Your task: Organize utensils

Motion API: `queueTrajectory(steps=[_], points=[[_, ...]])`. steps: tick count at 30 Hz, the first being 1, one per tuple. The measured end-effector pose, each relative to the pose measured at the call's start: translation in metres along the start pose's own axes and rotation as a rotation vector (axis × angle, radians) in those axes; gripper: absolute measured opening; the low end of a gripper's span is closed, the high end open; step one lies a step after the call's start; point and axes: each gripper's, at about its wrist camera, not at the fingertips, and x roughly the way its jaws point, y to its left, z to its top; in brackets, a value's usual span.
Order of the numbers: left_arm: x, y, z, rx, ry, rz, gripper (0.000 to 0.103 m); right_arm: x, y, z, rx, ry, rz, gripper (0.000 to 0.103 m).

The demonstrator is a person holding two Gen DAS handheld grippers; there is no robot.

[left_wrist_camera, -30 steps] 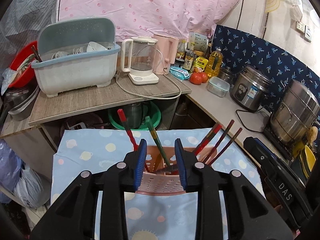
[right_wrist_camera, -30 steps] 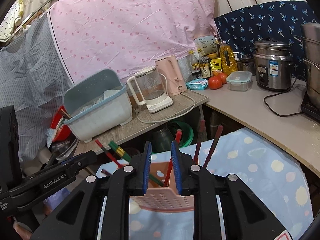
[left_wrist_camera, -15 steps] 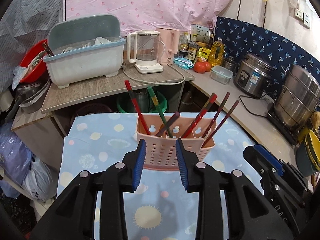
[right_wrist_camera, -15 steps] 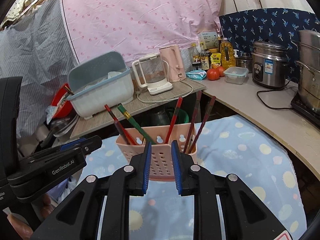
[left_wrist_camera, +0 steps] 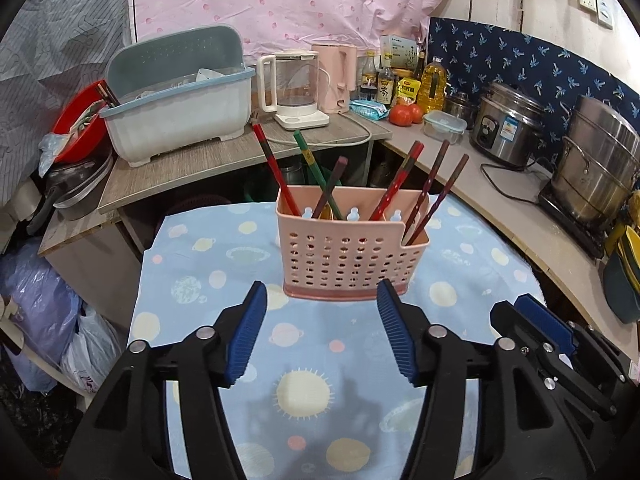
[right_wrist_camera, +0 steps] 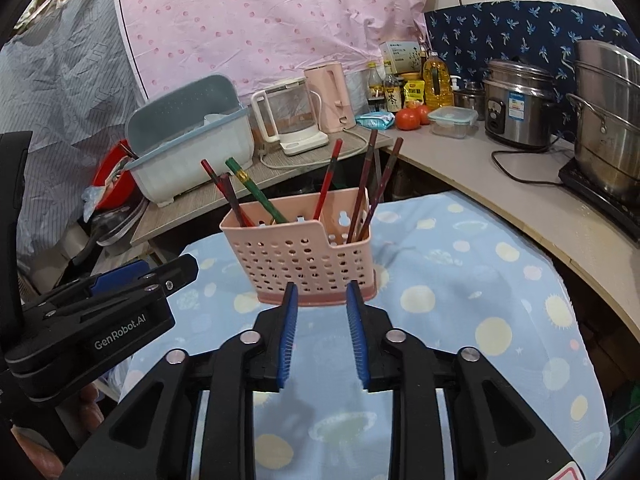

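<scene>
A pink perforated utensil basket [left_wrist_camera: 344,256] stands upright on the blue patterned cloth [left_wrist_camera: 200,280]; it also shows in the right wrist view [right_wrist_camera: 298,258]. Several chopsticks lean in it: red [left_wrist_camera: 274,170], green [left_wrist_camera: 314,170], dark brown [left_wrist_camera: 434,182]. My left gripper [left_wrist_camera: 320,336] is open wide and empty, a short way in front of the basket. My right gripper [right_wrist_camera: 322,336] is open with a narrower gap, empty, just in front of the basket's base. Each gripper shows at the edge of the other's view.
A grey-blue dish rack [left_wrist_camera: 176,108], a glass kettle [left_wrist_camera: 294,88] and a pink kettle [left_wrist_camera: 336,72] stand on the wooden shelf behind. The counter at right holds tomatoes [left_wrist_camera: 404,114], a rice cooker [left_wrist_camera: 506,124] and a steel pot [left_wrist_camera: 596,176]. Bags lie at lower left.
Both grippers have drawn back from the basket, which now stands free on the cloth. The left jaws have opened wide; the right jaws have opened a little.
</scene>
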Motion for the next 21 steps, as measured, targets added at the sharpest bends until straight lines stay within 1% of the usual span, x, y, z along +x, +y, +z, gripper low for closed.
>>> queueTrajectory(steps=[2,3,5,6,7,8,9,11,12,13,15,19,20,21], points=[[-0.002,-0.002,-0.006,0.006,-0.001,0.007,0.065,-0.003,-0.002,-0.005,0.002,0.003,-0.009,0.038],[-0.003,-0.003,-0.008,0.010,-0.001,0.011,0.065,-0.005,-0.003,-0.007,0.002,0.002,-0.015,0.040],[-0.004,-0.004,-0.012,0.016,0.002,0.015,0.069,-0.008,-0.004,-0.010,-0.001,0.000,-0.027,0.049],[-0.004,-0.006,-0.014,0.018,0.003,0.017,0.071,-0.009,-0.004,-0.012,-0.004,-0.002,-0.033,0.051],[-0.004,-0.006,-0.016,0.020,0.005,0.019,0.071,-0.011,-0.004,-0.013,-0.005,-0.003,-0.037,0.057],[-0.004,-0.007,-0.017,0.018,0.007,0.026,0.072,-0.012,-0.005,-0.015,-0.005,-0.003,-0.045,0.060],[-0.004,-0.006,-0.019,0.017,0.007,0.029,0.072,-0.013,-0.006,-0.016,-0.006,-0.003,-0.049,0.062],[-0.003,-0.005,-0.022,0.009,0.017,0.033,0.073,-0.015,-0.009,-0.019,-0.004,-0.001,-0.060,0.074],[-0.003,-0.004,-0.023,0.004,0.020,0.036,0.074,-0.015,-0.010,-0.020,-0.002,-0.001,-0.065,0.077],[-0.003,-0.004,-0.024,0.001,0.022,0.040,0.077,-0.016,-0.012,-0.020,0.000,0.000,-0.068,0.084],[-0.002,-0.003,-0.027,-0.005,0.024,0.048,0.086,-0.017,-0.015,-0.022,0.006,0.003,-0.069,0.085],[-0.002,-0.004,-0.030,0.003,0.026,0.068,0.092,-0.017,-0.017,-0.027,0.004,0.008,-0.087,0.088],[-0.002,-0.003,-0.031,0.003,0.027,0.073,0.093,-0.017,-0.018,-0.028,0.003,0.007,-0.097,0.098],[-0.001,-0.002,-0.031,-0.001,0.031,0.072,0.095,-0.018,-0.018,-0.029,0.001,0.007,-0.107,0.096]])
